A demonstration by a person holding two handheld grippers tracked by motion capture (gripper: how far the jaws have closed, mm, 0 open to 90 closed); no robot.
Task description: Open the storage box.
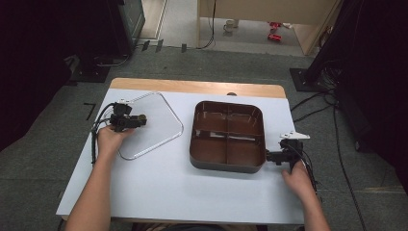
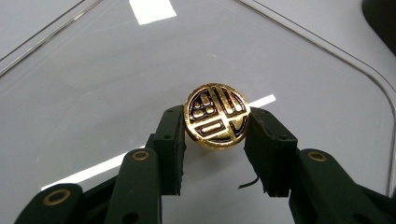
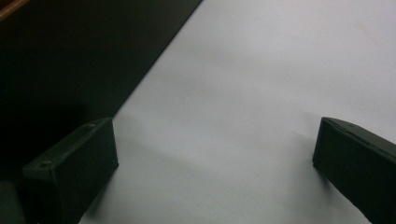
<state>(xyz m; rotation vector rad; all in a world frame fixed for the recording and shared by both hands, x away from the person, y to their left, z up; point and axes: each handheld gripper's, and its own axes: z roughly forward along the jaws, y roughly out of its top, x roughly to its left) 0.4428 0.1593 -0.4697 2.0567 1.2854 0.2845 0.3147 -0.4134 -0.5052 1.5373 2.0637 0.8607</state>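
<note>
Tongs in my right hand point(image 1: 273, 156) stood wide apart with nothing between, low over the white tabletop point(image 3: 261, 93), just beside the brown tray point(image 1: 228, 136) | my left tongs point(image 2: 215, 140) clamped the gold knob point(image 2: 216, 115) of the clear lid point(image 1: 149, 126), left of the tray.

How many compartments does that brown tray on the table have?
4. The brown tray is split two by two: far left, far right, near left and near right. None looks hidden.
</note>
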